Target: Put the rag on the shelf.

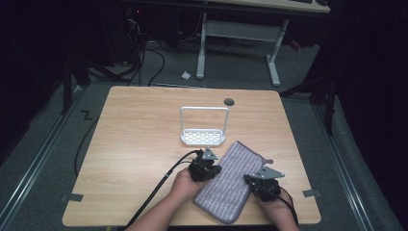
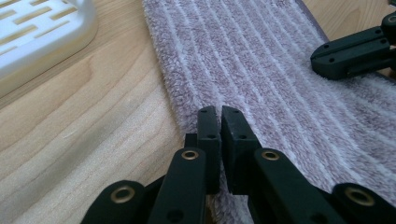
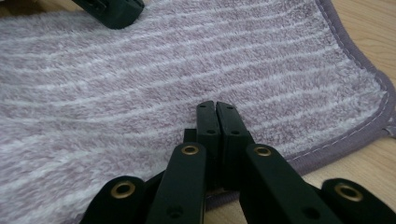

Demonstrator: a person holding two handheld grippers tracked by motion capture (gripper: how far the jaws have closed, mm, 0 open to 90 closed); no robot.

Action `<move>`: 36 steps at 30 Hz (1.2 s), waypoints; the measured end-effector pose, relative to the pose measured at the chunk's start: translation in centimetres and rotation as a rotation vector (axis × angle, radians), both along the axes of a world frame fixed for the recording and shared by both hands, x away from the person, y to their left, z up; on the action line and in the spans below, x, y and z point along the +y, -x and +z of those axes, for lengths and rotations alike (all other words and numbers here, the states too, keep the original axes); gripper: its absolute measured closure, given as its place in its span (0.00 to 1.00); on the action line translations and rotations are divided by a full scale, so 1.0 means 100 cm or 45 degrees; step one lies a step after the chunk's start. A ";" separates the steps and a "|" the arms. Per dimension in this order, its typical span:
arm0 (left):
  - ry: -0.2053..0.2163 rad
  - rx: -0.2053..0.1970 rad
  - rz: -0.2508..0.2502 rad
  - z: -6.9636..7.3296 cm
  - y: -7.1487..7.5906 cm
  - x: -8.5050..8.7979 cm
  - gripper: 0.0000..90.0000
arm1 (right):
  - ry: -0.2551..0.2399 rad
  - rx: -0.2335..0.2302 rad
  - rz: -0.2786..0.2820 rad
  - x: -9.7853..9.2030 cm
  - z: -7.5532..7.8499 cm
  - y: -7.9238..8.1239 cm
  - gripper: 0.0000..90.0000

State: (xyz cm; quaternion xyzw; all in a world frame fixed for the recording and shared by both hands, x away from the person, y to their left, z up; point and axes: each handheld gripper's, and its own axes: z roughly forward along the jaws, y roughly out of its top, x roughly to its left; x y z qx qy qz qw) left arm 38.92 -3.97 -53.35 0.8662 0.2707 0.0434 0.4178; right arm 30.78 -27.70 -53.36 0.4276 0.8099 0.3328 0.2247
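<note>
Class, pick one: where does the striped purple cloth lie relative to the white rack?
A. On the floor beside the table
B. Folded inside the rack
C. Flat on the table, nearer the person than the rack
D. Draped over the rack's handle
C: the cloth lies flat on the table, in front of the rack.

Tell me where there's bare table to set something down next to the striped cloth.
The widest bare stretch is the table left of the white rack and the striped cloth. A strip also runs behind the rack, by the round hole. The near middle is crowded: left gripper and right gripper flank the cloth.
</note>
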 end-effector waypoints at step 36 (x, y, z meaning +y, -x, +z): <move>0.053 0.056 0.096 -0.005 0.078 0.111 0.92 | -0.012 0.004 0.326 0.075 0.001 -0.006 0.88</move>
